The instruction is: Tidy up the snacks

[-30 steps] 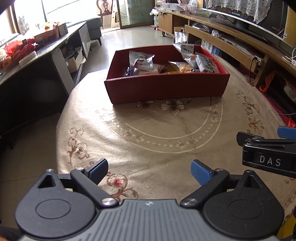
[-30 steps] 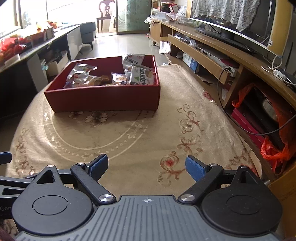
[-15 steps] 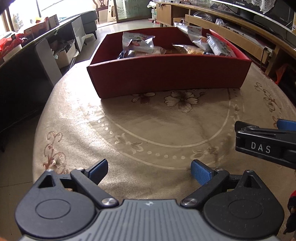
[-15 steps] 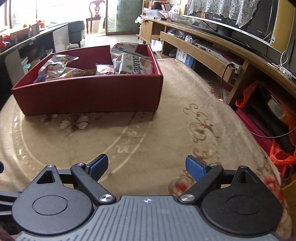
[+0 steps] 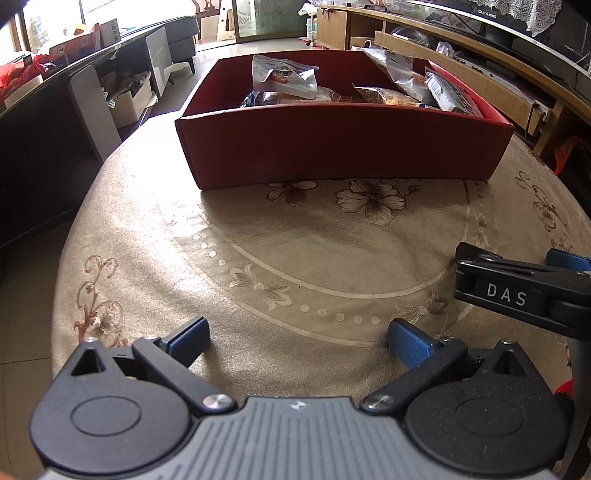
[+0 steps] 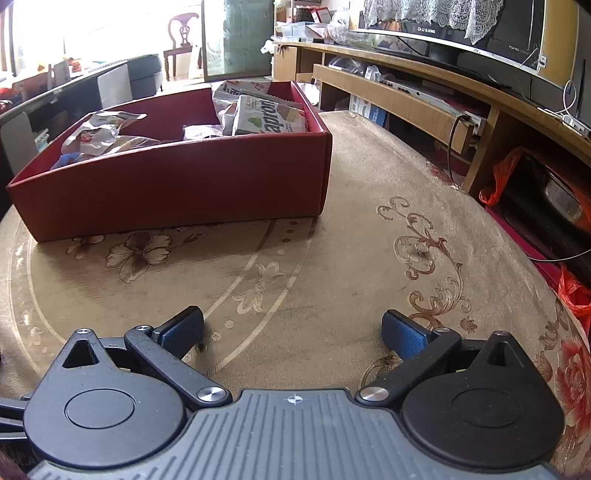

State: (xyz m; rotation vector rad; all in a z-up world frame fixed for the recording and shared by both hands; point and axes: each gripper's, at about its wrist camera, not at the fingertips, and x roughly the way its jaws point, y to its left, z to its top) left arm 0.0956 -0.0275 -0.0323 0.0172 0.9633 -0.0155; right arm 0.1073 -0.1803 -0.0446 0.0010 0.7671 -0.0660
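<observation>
Left wrist view looks down past the left gripper [image 5: 297, 338], whose jaws are opening with nothing between them; its blue pads [image 5: 410, 341] stand wide apart over bare tablecloth [image 5: 258, 236]. A round table carries this beige cloth, printed with flowers and a ring of pale dots. Ahead, well apart from the pads, sits a red box [image 5: 343, 144] with low walls. Snack packets lie inside it: a silver packet [image 5: 282, 75] leans up near the back left, a clear bag [image 5: 400, 70] and a dark printed packet [image 5: 445, 90] lie toward the right side. At the right edge of this view the right gripper [image 5: 517, 288] pokes in, black with white letters on its side, held just above the cloth.

Right wrist view shows the right gripper [image 6: 291, 328] with its jaws also opening and empty, blue pads [image 6: 402, 332] spread over the cloth [image 6: 369, 221]. The red box [image 6: 177, 184] is ahead and to the left, resting on the cloth. Inside it a green-and-white snack pack [image 6: 271, 118] stands against the right wall, with a crinkled silver packet [image 6: 101, 127] toward the left. To the right of the table runs a long wooden shelf unit [image 6: 406, 103] with a television [image 6: 480, 26] on top, partly draped in lace. An orange plastic bag [image 6: 498, 177] hangs beside the unit's lower part.
</observation>
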